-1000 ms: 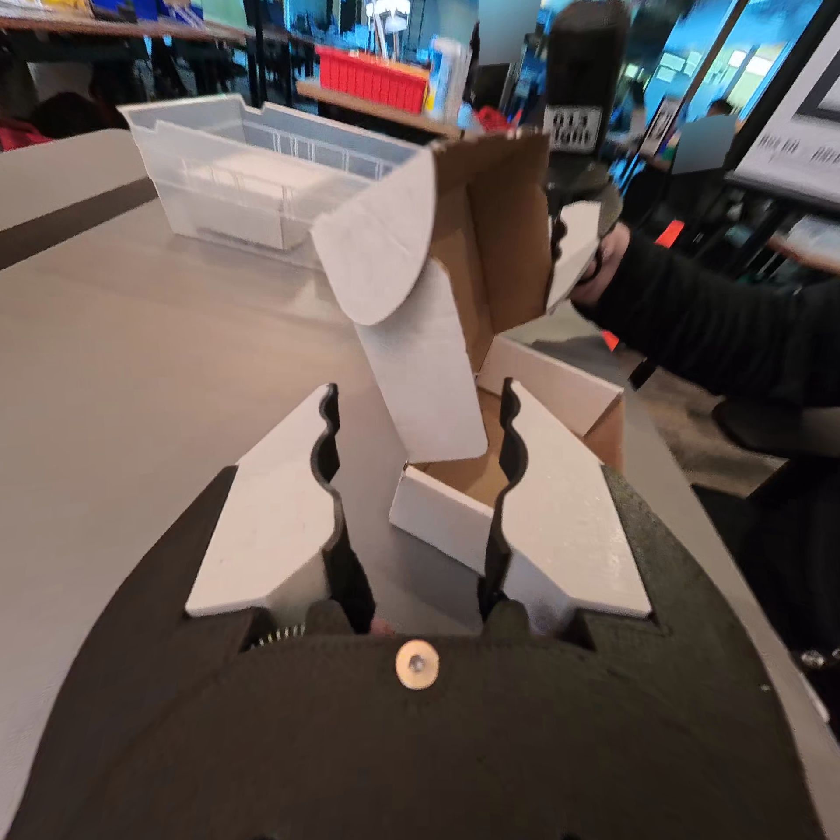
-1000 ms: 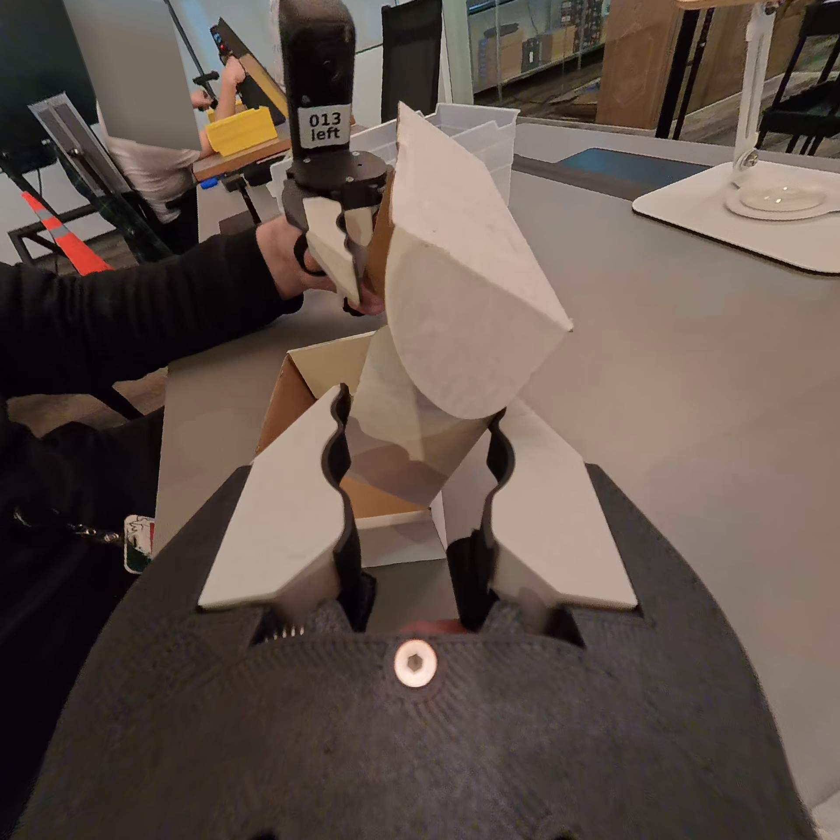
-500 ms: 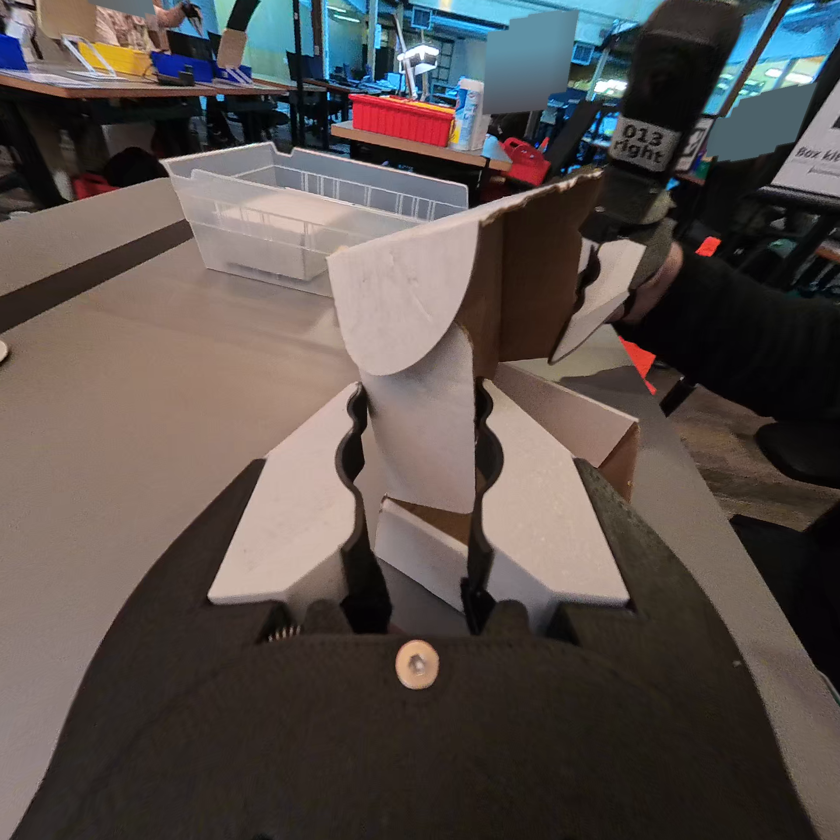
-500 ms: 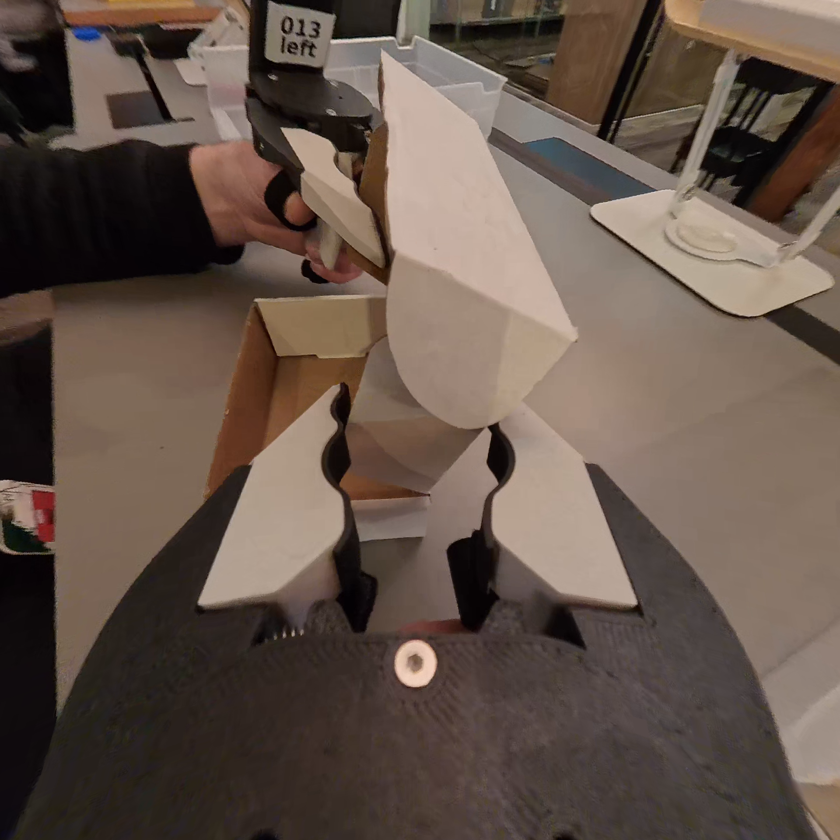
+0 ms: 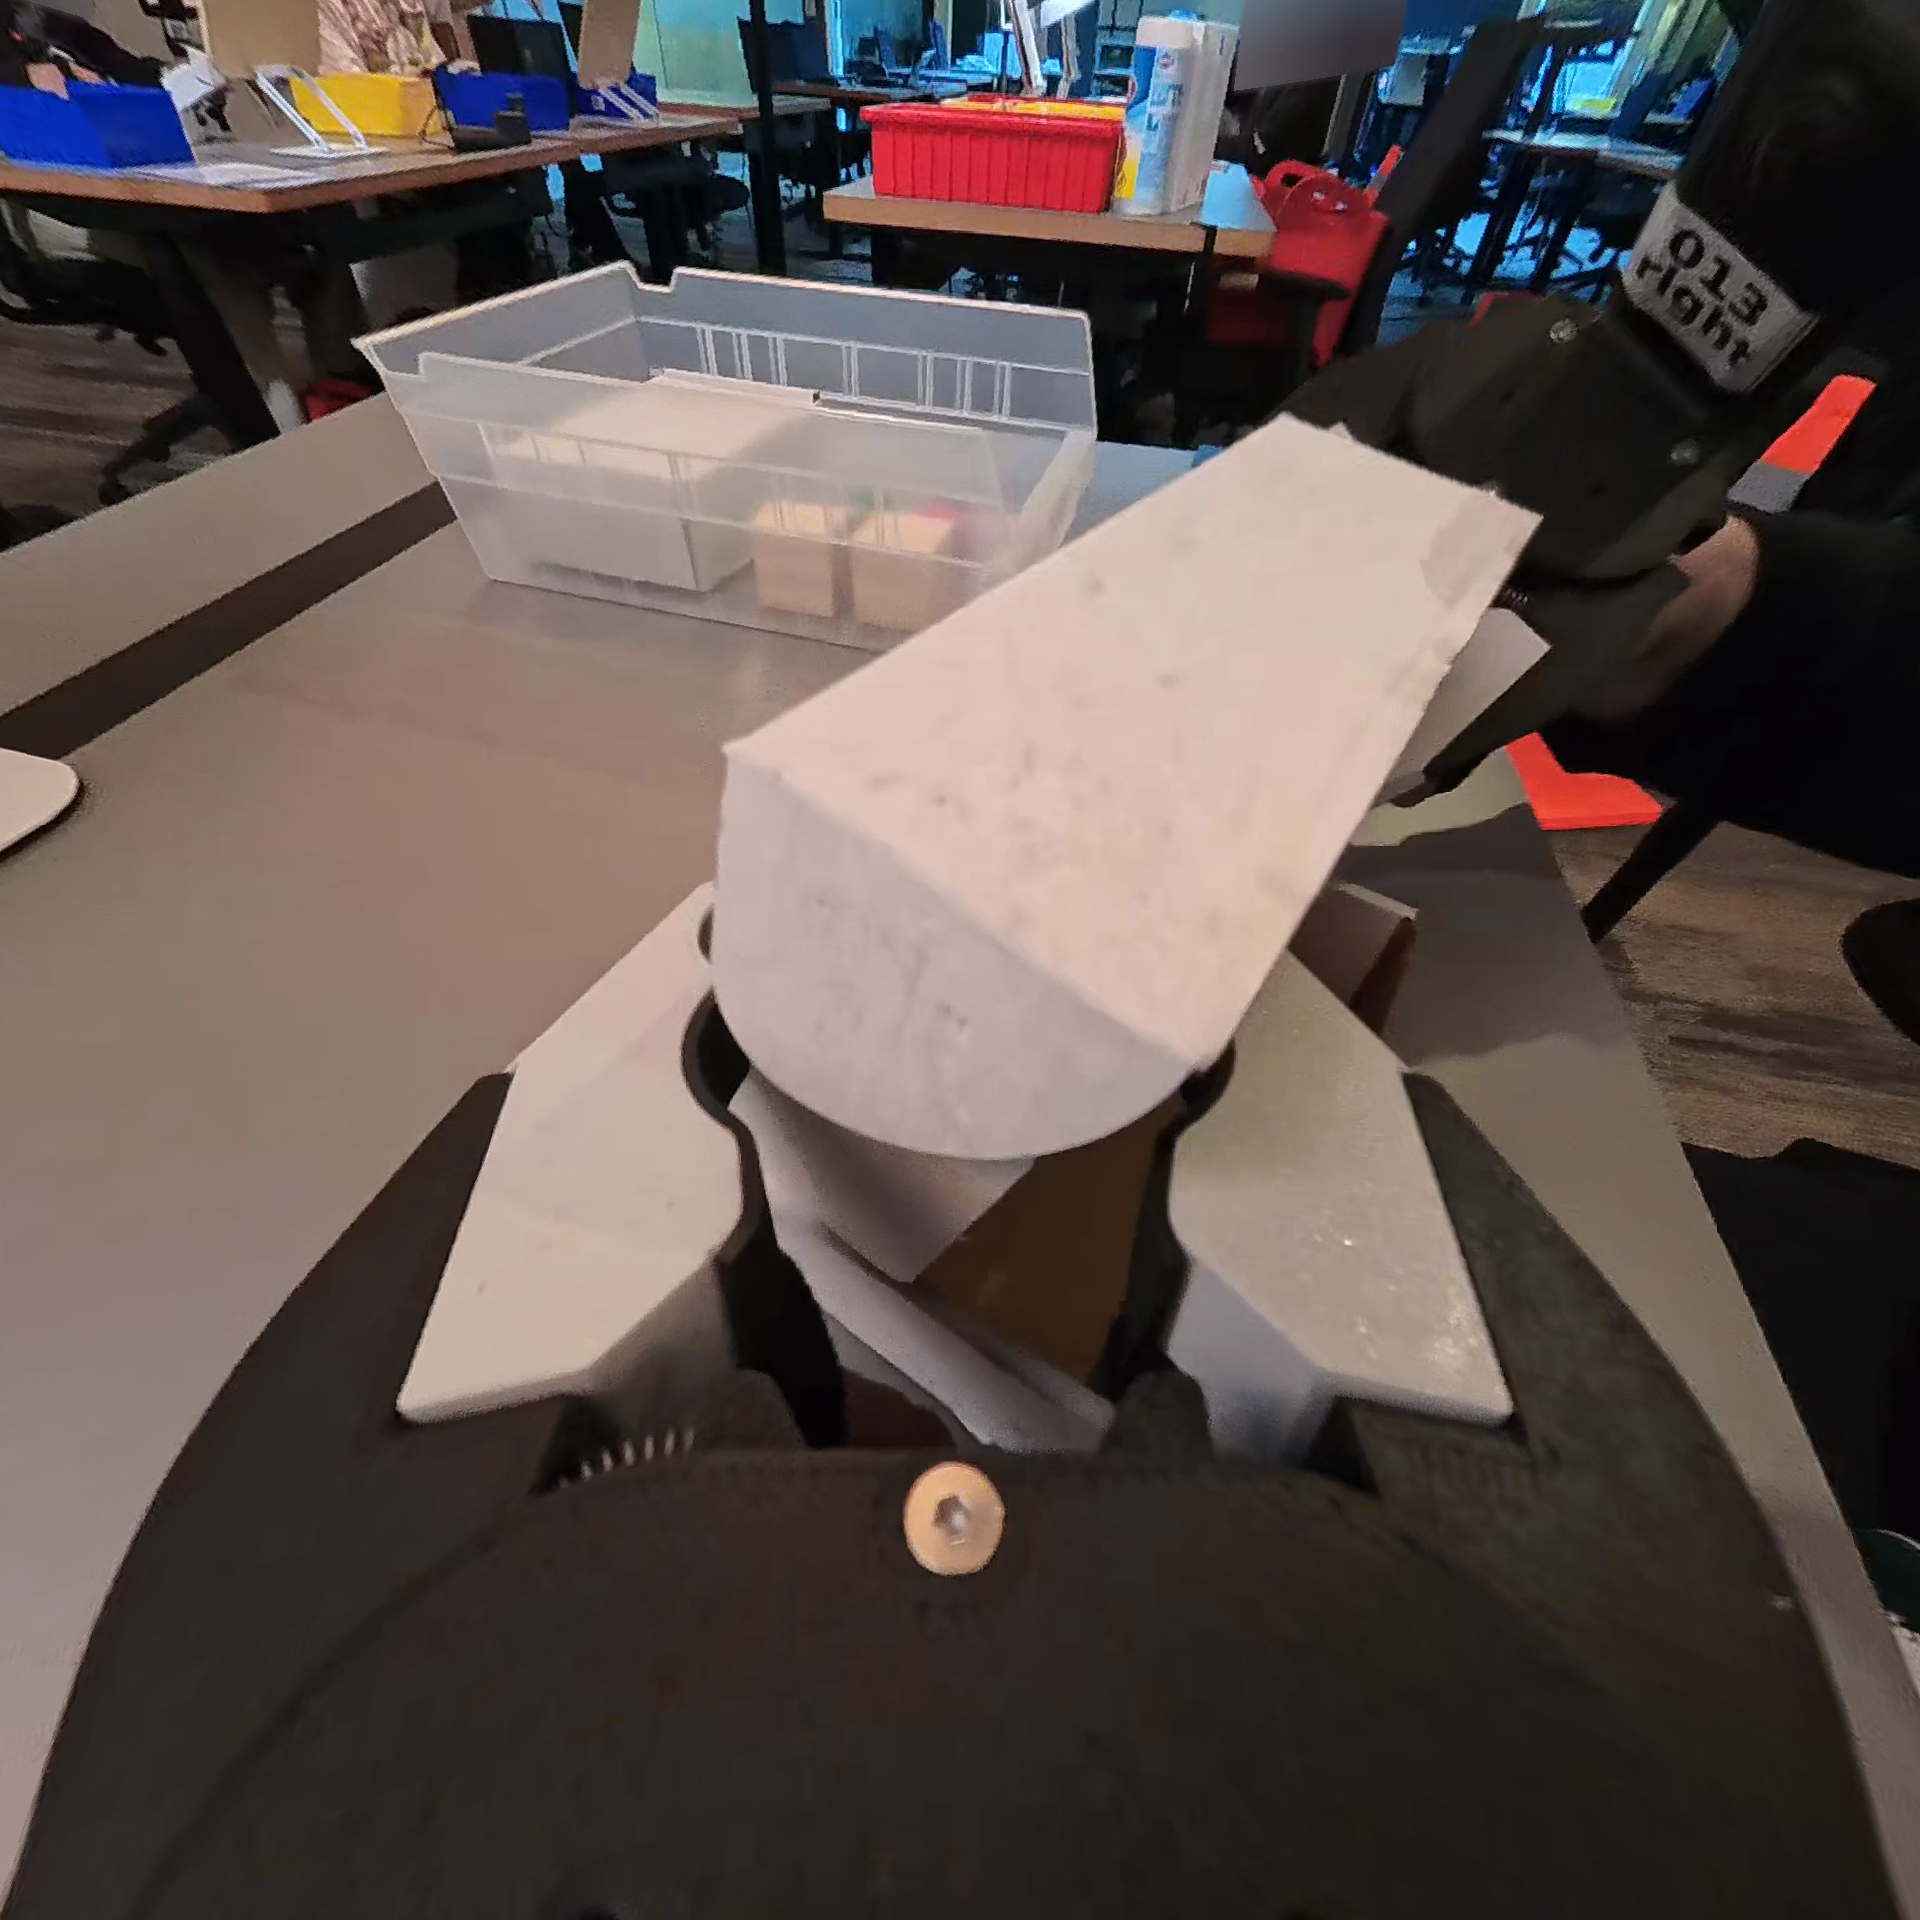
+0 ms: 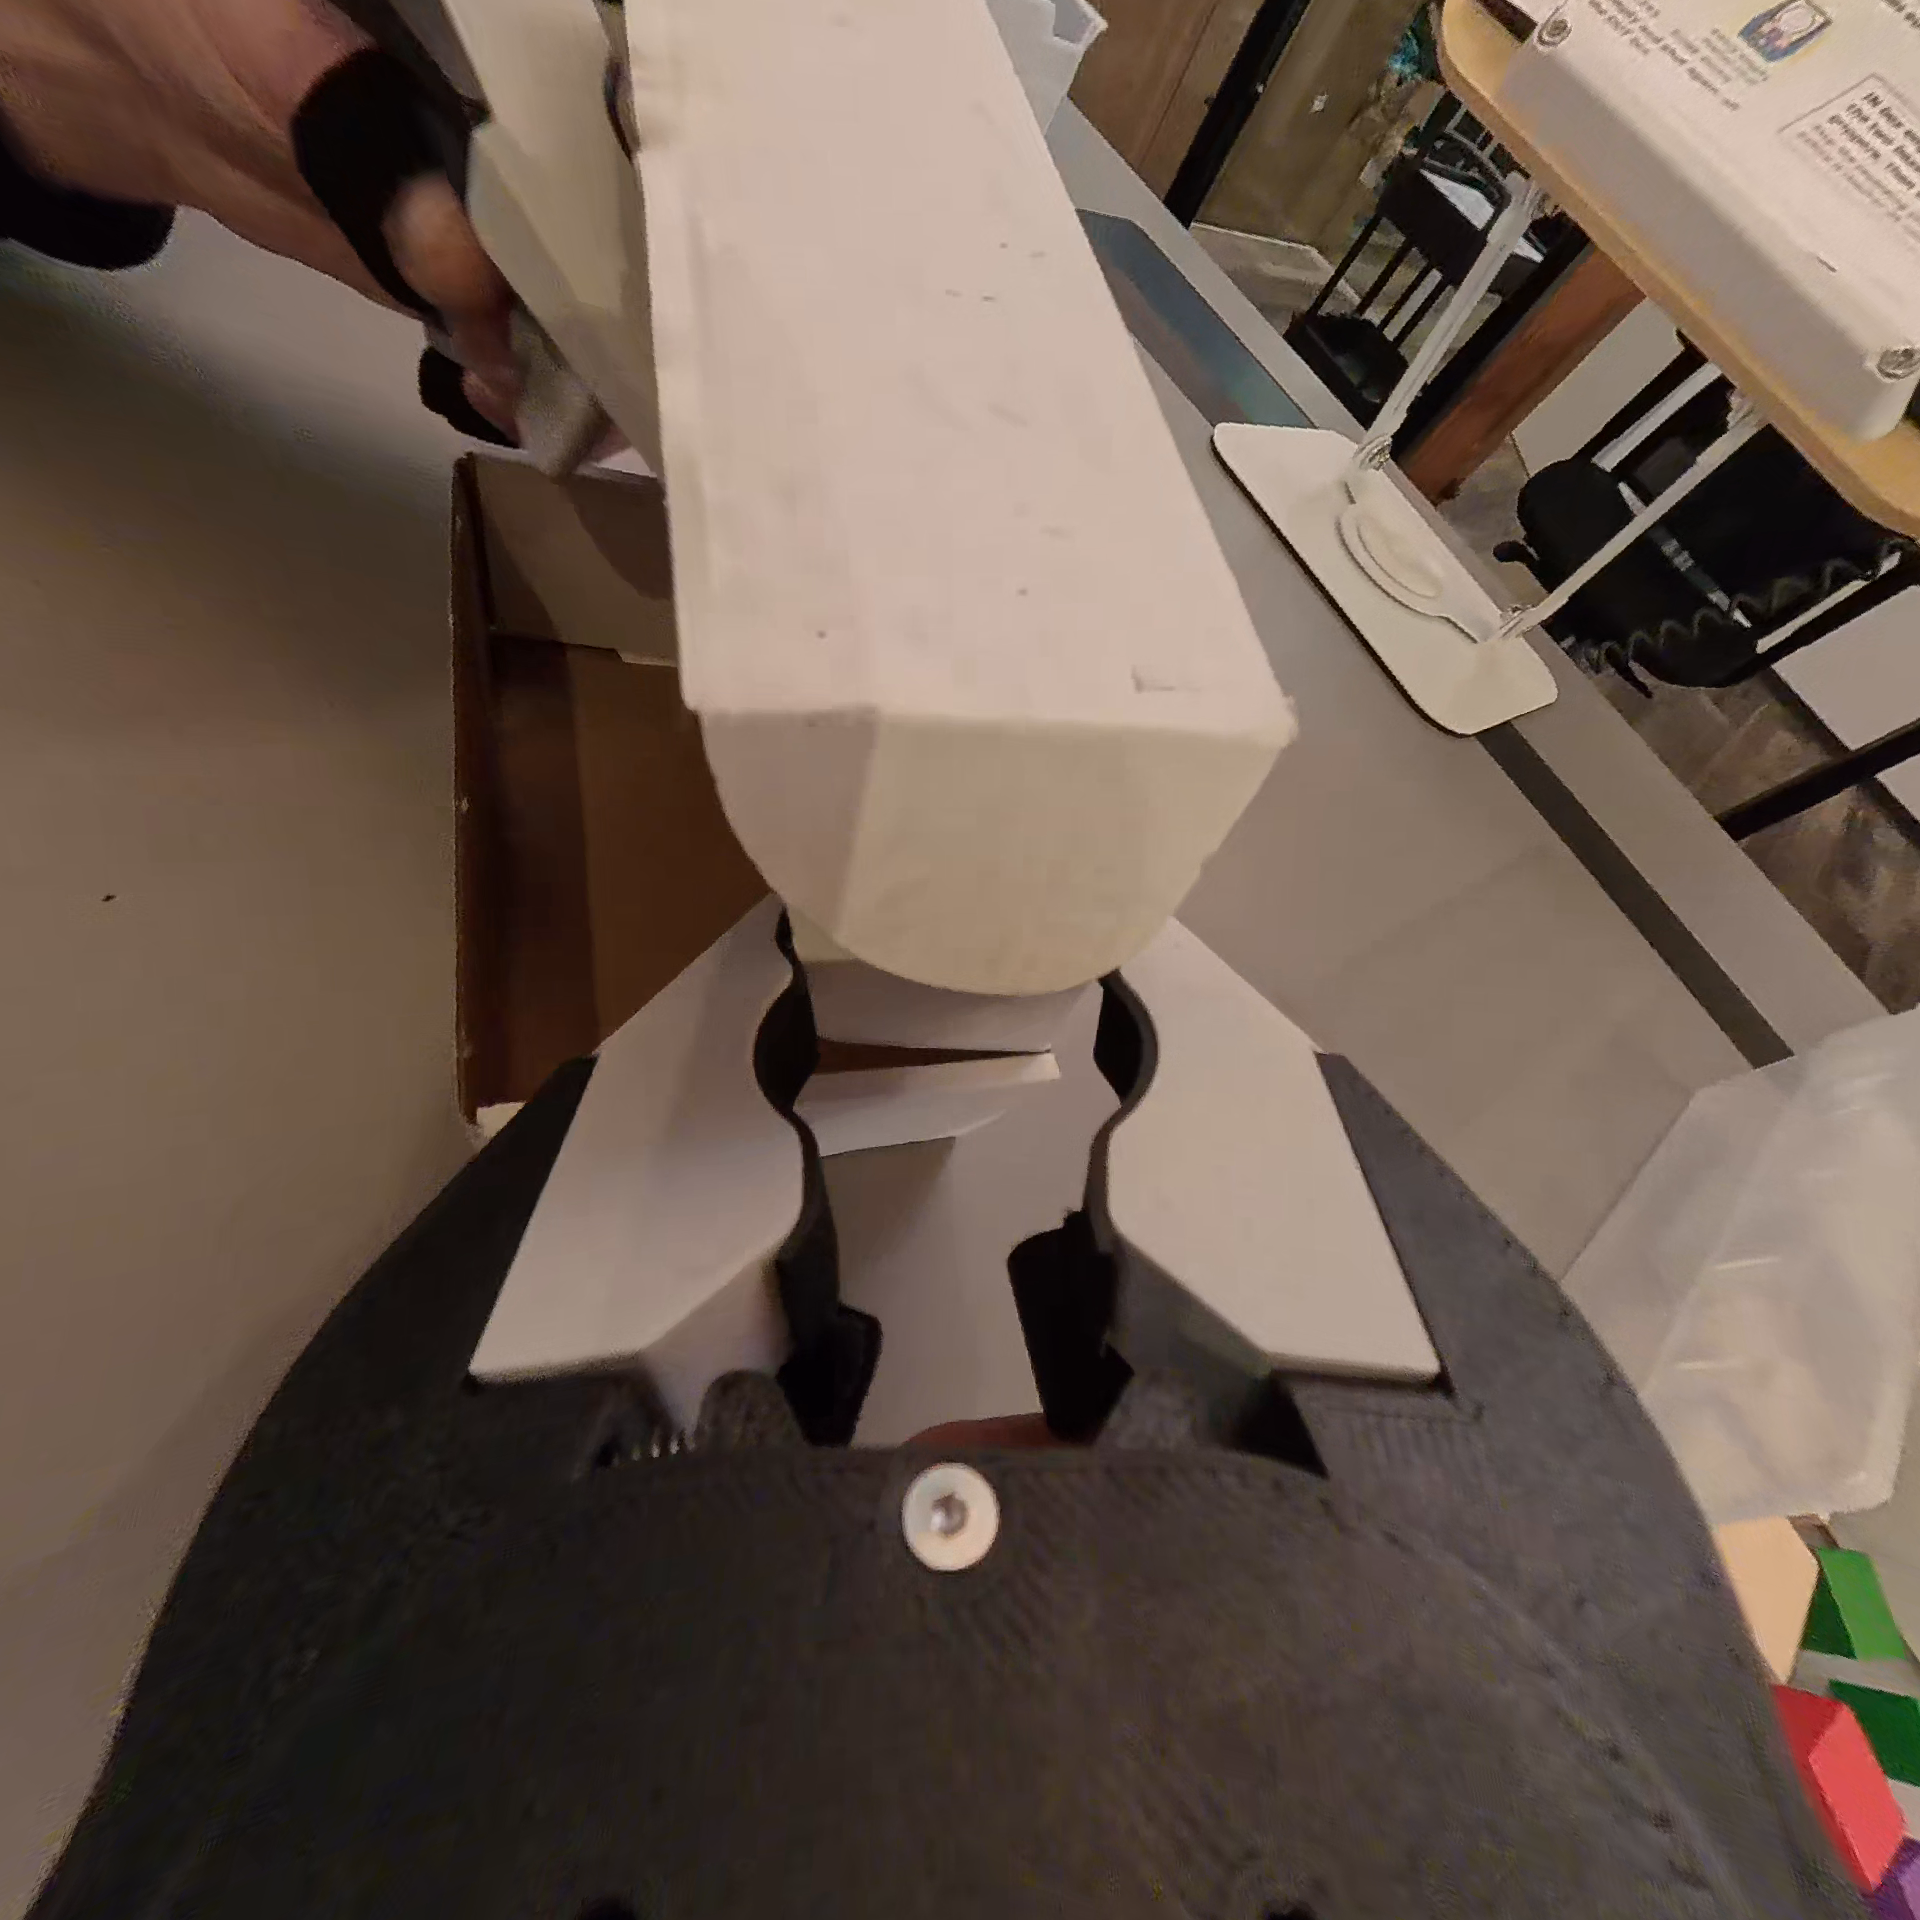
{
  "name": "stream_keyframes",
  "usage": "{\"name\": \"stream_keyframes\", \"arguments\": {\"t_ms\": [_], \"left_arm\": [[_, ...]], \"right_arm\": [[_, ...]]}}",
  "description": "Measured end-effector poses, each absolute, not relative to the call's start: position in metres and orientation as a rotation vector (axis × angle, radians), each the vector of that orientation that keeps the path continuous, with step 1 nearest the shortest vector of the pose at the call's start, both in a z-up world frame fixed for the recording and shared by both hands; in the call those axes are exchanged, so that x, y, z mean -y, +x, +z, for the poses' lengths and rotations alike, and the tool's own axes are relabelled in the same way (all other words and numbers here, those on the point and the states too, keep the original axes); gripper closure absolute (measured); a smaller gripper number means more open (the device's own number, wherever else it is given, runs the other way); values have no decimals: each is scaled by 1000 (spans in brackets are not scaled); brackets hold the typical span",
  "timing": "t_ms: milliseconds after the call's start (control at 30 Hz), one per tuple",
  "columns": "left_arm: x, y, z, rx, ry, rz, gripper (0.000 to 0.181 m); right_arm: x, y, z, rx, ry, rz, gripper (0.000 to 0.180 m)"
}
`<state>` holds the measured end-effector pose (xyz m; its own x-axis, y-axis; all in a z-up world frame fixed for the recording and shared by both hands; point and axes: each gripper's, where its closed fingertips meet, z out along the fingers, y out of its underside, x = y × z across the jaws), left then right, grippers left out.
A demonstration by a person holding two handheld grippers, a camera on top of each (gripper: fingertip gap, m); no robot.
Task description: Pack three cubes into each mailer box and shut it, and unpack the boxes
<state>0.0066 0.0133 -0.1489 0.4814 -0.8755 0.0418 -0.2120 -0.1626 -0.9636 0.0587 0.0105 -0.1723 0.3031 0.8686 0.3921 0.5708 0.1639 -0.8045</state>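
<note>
the white mailer box (image 5: 1091, 810) sits on the grey table (image 5: 312, 831) with its lid tilted down over the brown interior, and both grippers straddle the lid's end flaps with their fingers parted and nothing clamped. only the left gripper (image 5: 951, 1060) view shows the clear bin (image 5: 727, 457) behind. only the right gripper (image 6: 945, 997) view shows coloured cubes (image 6: 1860, 1704) at its lower right.
</note>
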Motion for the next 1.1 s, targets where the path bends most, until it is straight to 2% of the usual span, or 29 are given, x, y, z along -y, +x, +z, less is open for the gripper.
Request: {"name": "stream_keyframes", "arguments": {"t_ms": [200, 267, 433, 733, 867, 1000, 1100], "left_arm": [[-4, -10, -145, -988, -1640, -756, 96], [4, -19, -142, -1027, -1632, -790, 97], [-3, -38, -128, -1078, -1631, -700, 106], [-13, -70, -146, -1476, -1821, -217, 108], [-17, -48, -149, -1616, -1706, -292, 109], [-19, -34, -147, -1628, -1677, -348, 128], [-17, -30, -149, -1617, -1704, -403, 127]], "right_arm": [[-9, 60, -173, 1421, -1539, 409, 127], [-4, 61, -170, 1455, -1538, 473, 116], [6, 68, -156, 1517, -1512, 639, 102], [8, 76, -141, 1651, -1452, 708, 125], [4, 71, -150, 1739, -1448, 645, 127], [4, 64, -149, 1751, -1457, 650, 129], [1, 64, -150, 1730, -1481, 636, 128]]}}
